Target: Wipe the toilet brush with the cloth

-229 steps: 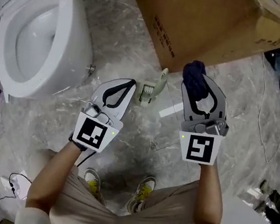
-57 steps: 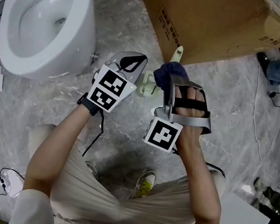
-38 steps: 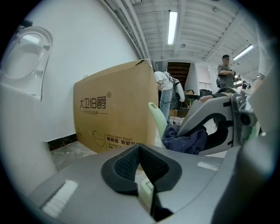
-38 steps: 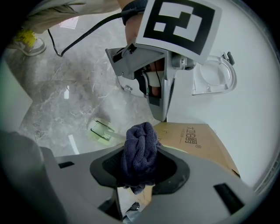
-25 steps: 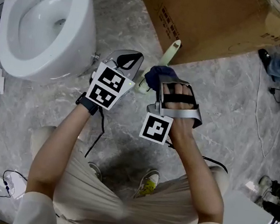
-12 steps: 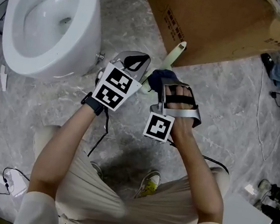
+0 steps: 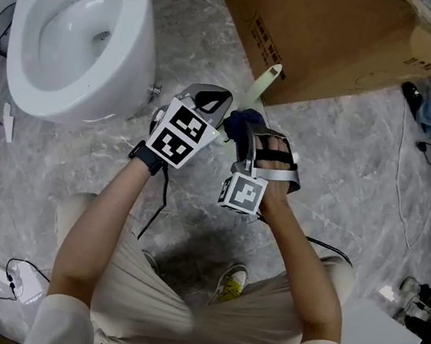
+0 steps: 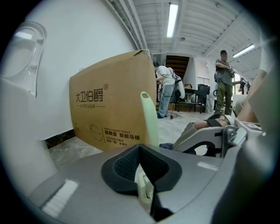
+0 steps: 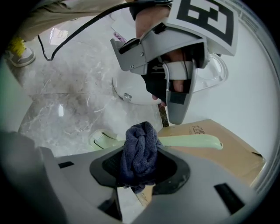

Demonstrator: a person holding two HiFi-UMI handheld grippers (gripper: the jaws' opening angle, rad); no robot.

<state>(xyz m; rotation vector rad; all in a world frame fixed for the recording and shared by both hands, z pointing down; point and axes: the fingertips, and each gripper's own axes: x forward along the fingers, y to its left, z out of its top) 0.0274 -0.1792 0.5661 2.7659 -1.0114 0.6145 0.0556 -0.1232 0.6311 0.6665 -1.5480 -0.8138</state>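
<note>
toilet brush lifted since earlier; cloth apparently touches its handle.

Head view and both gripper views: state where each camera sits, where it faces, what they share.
Head view: on the person's head, facing steeply down; both forearms, legs, left gripper and right gripper show.
Left gripper view: on the left gripper, facing along its fingers, shut on the toilet brush, toward the cardboard box; the right gripper shows.
Right gripper view: on the right gripper, facing along its fingers, shut on the cloth; the left hand shows.
Shared: both gripper views show the toilet brush and cardboard box.
</note>
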